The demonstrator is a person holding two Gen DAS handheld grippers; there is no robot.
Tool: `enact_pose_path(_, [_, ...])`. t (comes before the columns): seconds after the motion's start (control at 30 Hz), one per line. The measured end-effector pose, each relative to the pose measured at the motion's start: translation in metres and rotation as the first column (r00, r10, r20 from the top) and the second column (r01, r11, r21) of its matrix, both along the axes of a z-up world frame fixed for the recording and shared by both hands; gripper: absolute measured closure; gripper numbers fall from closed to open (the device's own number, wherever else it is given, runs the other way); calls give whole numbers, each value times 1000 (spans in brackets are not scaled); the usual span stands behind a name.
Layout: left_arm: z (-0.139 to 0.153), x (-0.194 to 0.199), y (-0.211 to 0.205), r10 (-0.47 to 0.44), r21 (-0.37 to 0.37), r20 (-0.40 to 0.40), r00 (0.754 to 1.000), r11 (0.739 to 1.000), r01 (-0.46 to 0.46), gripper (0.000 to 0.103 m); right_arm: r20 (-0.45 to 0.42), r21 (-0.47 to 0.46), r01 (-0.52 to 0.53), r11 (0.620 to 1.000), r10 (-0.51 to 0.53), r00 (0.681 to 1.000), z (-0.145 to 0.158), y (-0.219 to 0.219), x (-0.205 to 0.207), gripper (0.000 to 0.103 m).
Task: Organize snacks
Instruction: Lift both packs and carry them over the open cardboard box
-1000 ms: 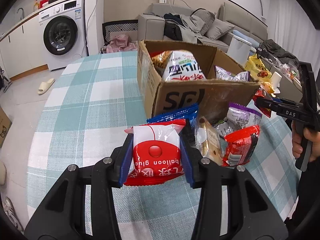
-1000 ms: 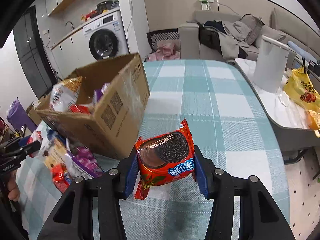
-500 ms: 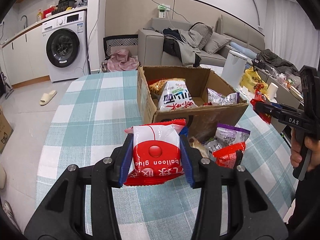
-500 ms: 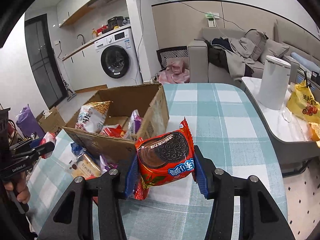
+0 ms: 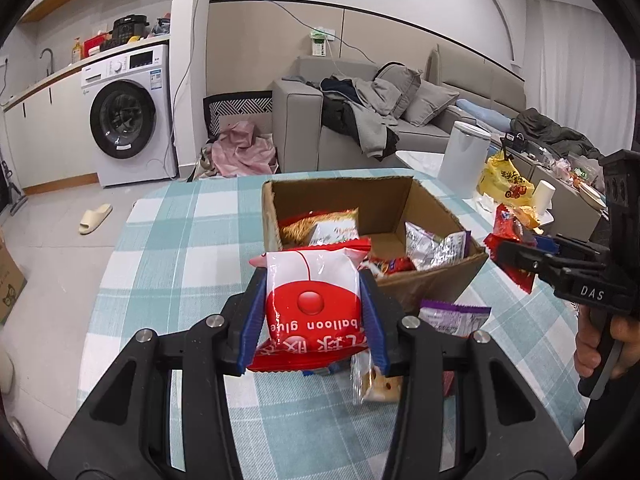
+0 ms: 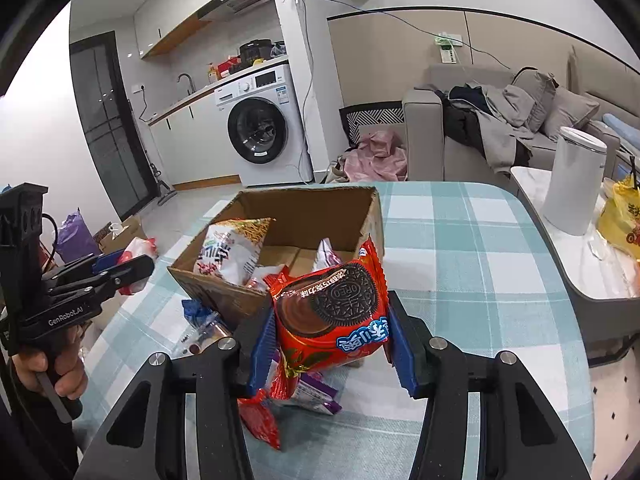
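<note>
The left gripper (image 5: 314, 316) squeezes a red-and-white snack bag (image 5: 312, 304). The right gripper (image 6: 330, 338) squeezes a red cookie pack (image 6: 332, 312). Both hang above the table (image 6: 460, 256), near the cardboard box (image 5: 436, 280).

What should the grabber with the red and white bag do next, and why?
Probably carry it forward over the cardboard box and let go. The left gripper is shut on the balloon glue packet, held up just short of the open box, where other snacks already lie.
</note>
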State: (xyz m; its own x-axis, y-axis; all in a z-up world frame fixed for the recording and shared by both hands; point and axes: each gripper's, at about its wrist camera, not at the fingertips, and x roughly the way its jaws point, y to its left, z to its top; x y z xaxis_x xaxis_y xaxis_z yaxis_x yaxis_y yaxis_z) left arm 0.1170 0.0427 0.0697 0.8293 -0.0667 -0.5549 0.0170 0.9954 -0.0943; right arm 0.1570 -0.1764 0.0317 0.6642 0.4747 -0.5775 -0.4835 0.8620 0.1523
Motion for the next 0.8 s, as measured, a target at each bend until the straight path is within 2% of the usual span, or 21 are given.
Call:
enact_pose_path(0.43, [15,38,-8,-11,-13,31,999,1000,12,62,-28,51,3,999,-1,1000,8,15,26,52])
enact_pose_path(0.8, [9,77,-13,-22,-23,14,1000,999,22,62,-52,56,-19,998,22,998,5,32,48,52])
